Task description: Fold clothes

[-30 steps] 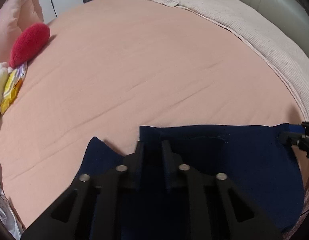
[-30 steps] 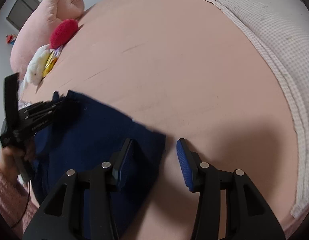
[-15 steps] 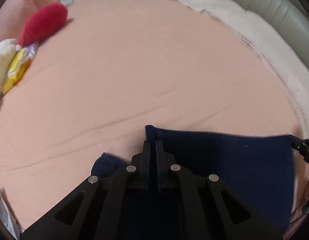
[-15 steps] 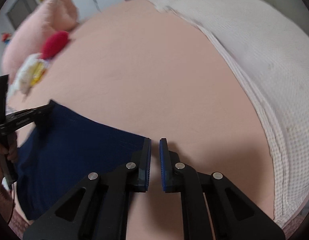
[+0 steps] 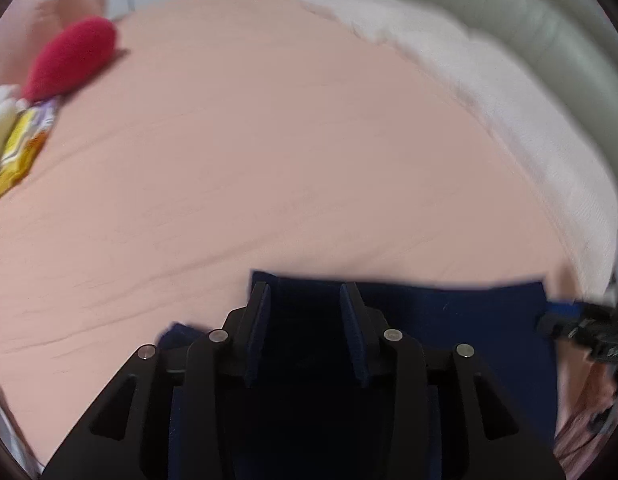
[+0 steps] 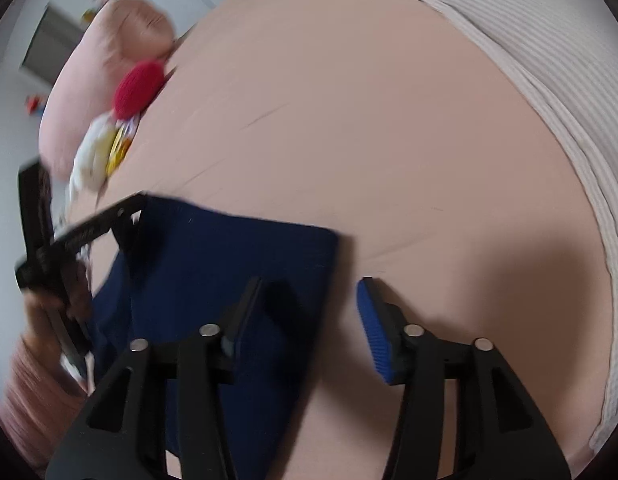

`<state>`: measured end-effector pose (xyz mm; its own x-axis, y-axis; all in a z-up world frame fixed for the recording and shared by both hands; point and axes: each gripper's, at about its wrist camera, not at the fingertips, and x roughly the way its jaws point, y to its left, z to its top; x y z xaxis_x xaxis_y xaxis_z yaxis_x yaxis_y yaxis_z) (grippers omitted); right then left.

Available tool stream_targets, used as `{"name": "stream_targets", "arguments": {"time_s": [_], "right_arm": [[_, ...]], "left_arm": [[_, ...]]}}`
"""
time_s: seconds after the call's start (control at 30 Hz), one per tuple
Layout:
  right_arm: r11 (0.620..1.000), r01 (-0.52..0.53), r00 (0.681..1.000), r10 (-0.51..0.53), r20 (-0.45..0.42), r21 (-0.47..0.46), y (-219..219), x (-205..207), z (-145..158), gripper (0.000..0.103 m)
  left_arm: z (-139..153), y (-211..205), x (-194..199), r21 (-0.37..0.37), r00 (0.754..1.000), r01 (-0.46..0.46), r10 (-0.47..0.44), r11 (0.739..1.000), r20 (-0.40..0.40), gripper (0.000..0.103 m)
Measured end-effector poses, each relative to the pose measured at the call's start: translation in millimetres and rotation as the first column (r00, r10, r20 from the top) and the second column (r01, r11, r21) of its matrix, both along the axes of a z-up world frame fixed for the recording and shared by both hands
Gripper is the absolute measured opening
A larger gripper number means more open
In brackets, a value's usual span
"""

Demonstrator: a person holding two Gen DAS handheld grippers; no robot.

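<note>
A dark navy garment [image 5: 449, 320] lies folded flat on the pink bed sheet [image 5: 269, 140], its far edge straight. My left gripper [image 5: 305, 296] hovers over the garment's far left corner; its jaws are opening, and the cloth lies below them, not pinched. In the right wrist view the same garment [image 6: 213, 256] fills the lower left. My right gripper [image 6: 309, 292] straddles its right edge with jaws opening: the left finger is over the cloth and the blue pad [image 6: 373, 320] over bare sheet. Each gripper shows in the other's view: the right gripper [image 5: 569, 320], the left gripper [image 6: 81, 236].
A red plush [image 5: 69, 60], a yellow packet [image 5: 21, 152] and a pink pillow [image 6: 105, 64] sit at the bed's far left. A white textured blanket [image 5: 489, 92] runs along the right side before a grey headboard [image 5: 549, 20]. A hand in a pink sleeve [image 6: 37, 360] holds the left gripper.
Half a second ago both grippers were pinched shut at the garment's far edge. Now both have opened and the cloth lies flat on the sheet.
</note>
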<state>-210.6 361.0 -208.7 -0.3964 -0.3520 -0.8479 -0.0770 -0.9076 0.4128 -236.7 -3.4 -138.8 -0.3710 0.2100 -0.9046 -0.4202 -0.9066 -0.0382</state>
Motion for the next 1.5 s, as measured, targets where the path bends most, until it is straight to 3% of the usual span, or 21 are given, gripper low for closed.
{"name": "stream_targets", "arguments": {"time_s": [0.03,0.07,0.1,0.13,0.17,0.23,0.37,0.43,0.5,0.57,0.63,0.67,0.7,0.73,0.87,0.97,1.1,1.2,1.27,1.4,1.5], "right_arm": [[1.000,-0.015,1.000,0.015,-0.006,0.026,-7,-1,-1,0.045],[0.997,-0.031,0.999,0.032,-0.015,0.064,-14,-2,-2,0.015],[0.995,-0.045,0.998,0.048,-0.031,0.091,-18,-2,0,0.004],[0.993,-0.057,0.997,0.061,-0.047,0.099,-22,-1,4,0.002],[0.992,-0.055,0.995,0.063,-0.074,0.110,-23,1,10,0.002],[0.991,-0.028,0.988,0.048,-0.148,0.134,-22,5,27,0.002],[0.988,0.046,0.978,-0.014,-0.210,0.150,-5,5,43,0.002],[0.985,0.069,0.985,-0.043,-0.165,0.158,1,-3,33,0.006],[0.981,0.062,0.997,-0.054,-0.046,0.186,-1,-15,9,0.013],[0.976,0.079,0.997,-0.072,-0.038,0.203,-5,-18,5,0.015],[0.961,0.101,0.993,-0.082,-0.084,0.259,-10,-13,20,0.026],[0.952,0.102,0.991,-0.071,-0.115,0.290,-13,-8,30,0.029],[0.944,0.093,0.988,-0.047,-0.148,0.317,-16,-1,41,0.033],[0.940,0.071,0.987,-0.018,-0.158,0.334,-21,5,47,0.036],[0.948,-0.040,0.989,0.082,-0.123,0.317,-39,33,48,0.037],[0.959,-0.116,0.982,0.151,-0.118,0.259,-55,64,53,0.037],[0.946,-0.248,0.958,0.271,-0.092,0.207,-98,93,48,0.037],[0.934,-0.261,0.963,0.269,-0.001,0.246,-122,93,23,0.037],[0.934,-0.246,0.967,0.256,-0.001,0.260,-122,93,19,0.036],[0.952,-0.148,0.985,0.166,-0.048,0.267,-106,98,26,0.037],[0.965,-0.080,0.990,0.106,-0.095,0.249,-91,111,37,0.040]], "left_arm": [[0,5,2,-0.026,1.000,0.013,-0.014,1.000,-0.013,0.018],[3,8,3,-0.033,0.999,0.023,-0.023,0.999,-0.028,0.006],[10,10,3,-0.007,0.999,0.025,-0.025,1.000,-0.038,0.007],[16,12,3,0.004,0.998,0.025,-0.025,1.000,-0.056,0.007],[22,14,2,0.003,0.997,0.026,-0.026,1.000,-0.078,0.002],[31,18,0,0.001,0.993,0.028,-0.028,1.000,-0.111,0.003],[25,23,-19,-0.014,0.995,0.012,-0.013,1.000,-0.102,0.003],[10,27,-33,-0.025,0.999,-0.006,0.005,1.000,-0.041,0.004],[6,25,-38,-0.018,1.000,-0.018,0.018,1.000,-0.014,0.005],[22,19,-33,0.014,0.999,-0.048,0.049,0.999,-0.018,0.007],[51,6,-9,0.090,0.996,-0.058,0.064,0.994,-0.067,0.012],[62,-2,7,0.105,0.993,-0.061,0.071,0.993,-0.089,0.026],[71,-10,23,0.111,0.991,-0.068,0.080,0.991,-0.106,0.049],[76,-20,40,0.114,0.990,-0.077,0.090,0.990,-0.107,0.056],[72,-59,109,0.107,0.985,-0.152,0.160,0.983,-0.067,0.056],[57,-76,153,0.078,0.955,-0.292,0.295,0.953,-0.032,0.056],[37,-126,210,0.188,0.873,-0.487,0.482,0.853,0.077,0.053],[12,-133,228,0.132,0.859,-0.511,0.500,0.849,0.110,0.049],[8,-136,231,0.105,0.858,-0.512,0.504,0.852,0.096,0.049],[20,-148,236,0.184,0.819,-0.572,0.568,0.799,0.080,0.047],[18,-152,245,0.307,0.826,-0.562,0.538,0.768,0.168,0.047]]}}
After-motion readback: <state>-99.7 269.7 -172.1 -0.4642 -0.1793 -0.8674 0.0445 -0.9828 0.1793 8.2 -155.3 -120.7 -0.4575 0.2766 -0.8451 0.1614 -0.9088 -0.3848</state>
